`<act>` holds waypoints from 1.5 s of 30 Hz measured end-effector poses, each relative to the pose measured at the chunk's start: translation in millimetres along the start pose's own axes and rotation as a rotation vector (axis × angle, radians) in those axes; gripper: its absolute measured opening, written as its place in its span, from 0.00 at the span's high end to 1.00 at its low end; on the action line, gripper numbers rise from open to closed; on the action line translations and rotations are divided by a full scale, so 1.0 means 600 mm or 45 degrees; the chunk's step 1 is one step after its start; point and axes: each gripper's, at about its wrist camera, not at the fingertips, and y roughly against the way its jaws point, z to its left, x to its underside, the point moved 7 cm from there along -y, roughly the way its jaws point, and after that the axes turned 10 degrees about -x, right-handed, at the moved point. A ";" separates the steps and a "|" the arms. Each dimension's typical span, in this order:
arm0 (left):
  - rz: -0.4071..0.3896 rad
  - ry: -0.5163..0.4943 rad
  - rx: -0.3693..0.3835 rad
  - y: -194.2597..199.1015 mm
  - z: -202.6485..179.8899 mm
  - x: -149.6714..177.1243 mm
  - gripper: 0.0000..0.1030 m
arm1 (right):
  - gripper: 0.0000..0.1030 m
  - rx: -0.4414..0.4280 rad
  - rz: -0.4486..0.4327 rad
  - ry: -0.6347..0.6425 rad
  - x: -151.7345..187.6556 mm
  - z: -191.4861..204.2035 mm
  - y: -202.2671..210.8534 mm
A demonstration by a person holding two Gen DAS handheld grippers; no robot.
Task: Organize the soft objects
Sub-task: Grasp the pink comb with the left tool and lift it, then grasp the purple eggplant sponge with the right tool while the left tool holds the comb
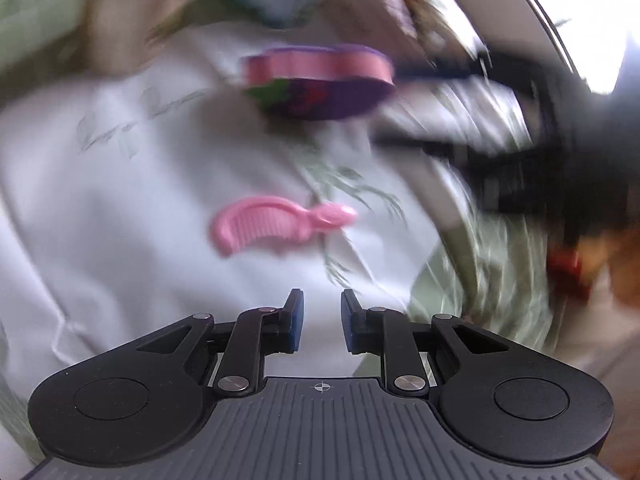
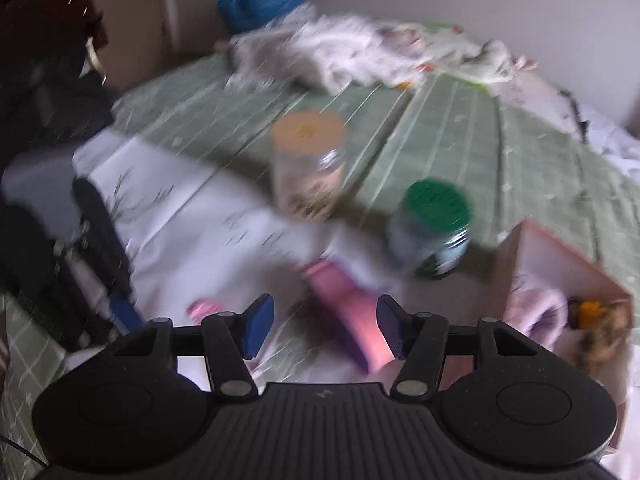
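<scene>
Both views are motion-blurred. In the left wrist view a pink comb point(image 1: 276, 224) lies on a white printed cloth point(image 1: 120, 184), and a pink and purple heart-shaped soft piece point(image 1: 320, 80) lies beyond it. My left gripper point(image 1: 322, 324) is open and empty, short of the comb. In the right wrist view my right gripper point(image 2: 326, 326) is open and empty just above the pink and purple piece point(image 2: 352, 320). The other gripper point(image 2: 96, 248) shows at the left. A pink box point(image 2: 560, 264) at the right holds a lilac soft item point(image 2: 536, 312) and a brown-yellow toy point(image 2: 596, 328).
A jar with a tan lid point(image 2: 308, 164) and a jar with a green lid point(image 2: 436, 228) stand on the green striped bedcover point(image 2: 440, 132). Crumpled white cloths point(image 2: 340, 52) and a blue roll point(image 2: 260, 0) lie at the far side.
</scene>
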 end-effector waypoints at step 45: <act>-0.112 -0.367 -0.396 -0.077 -0.080 -0.035 0.78 | 0.00 -0.247 0.270 0.113 0.180 0.179 -0.104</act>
